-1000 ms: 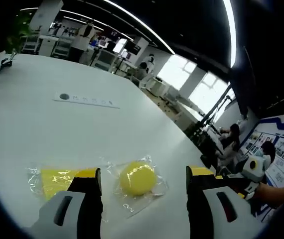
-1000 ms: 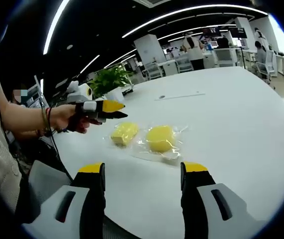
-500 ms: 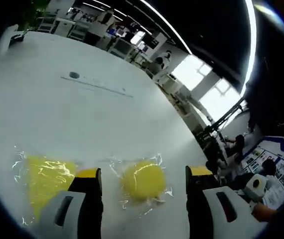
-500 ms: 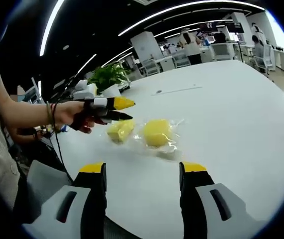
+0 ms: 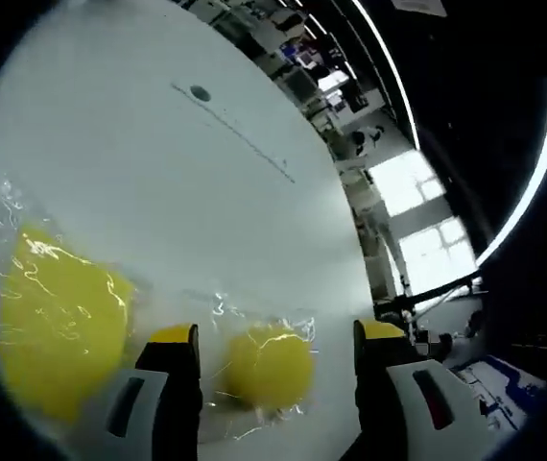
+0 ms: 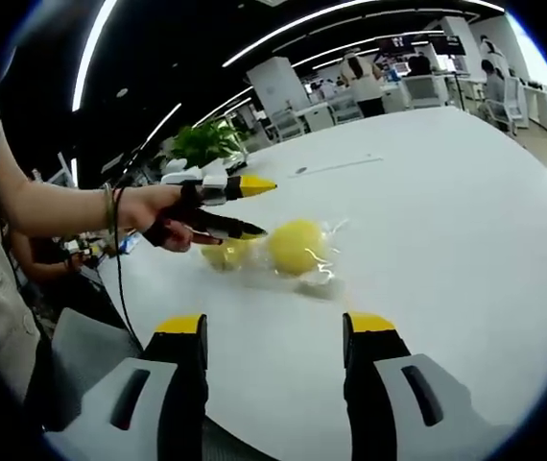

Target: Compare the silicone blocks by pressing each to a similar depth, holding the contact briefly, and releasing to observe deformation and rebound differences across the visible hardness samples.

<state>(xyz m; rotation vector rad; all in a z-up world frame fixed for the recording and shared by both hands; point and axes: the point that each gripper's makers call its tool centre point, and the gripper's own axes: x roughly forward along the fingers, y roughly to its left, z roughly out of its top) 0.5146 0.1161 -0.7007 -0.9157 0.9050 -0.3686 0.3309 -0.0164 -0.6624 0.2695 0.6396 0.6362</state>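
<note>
Two bagged blocks side by side

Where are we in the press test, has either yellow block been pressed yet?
Nothing looks pressed: the round block and the second block lie undented in their clear bags on the white table. In hand: the left gripper, jaws open, hangs just above the second block, with no contact visible. Left: every press, hold and release. The right gripper is open, short of both.

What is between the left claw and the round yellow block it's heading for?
Nothing solid that I can see. In the left gripper view the round yellow block lies between the open jaws of the left claw. Only its own clear plastic wrapper covers it, on the white table.
</note>
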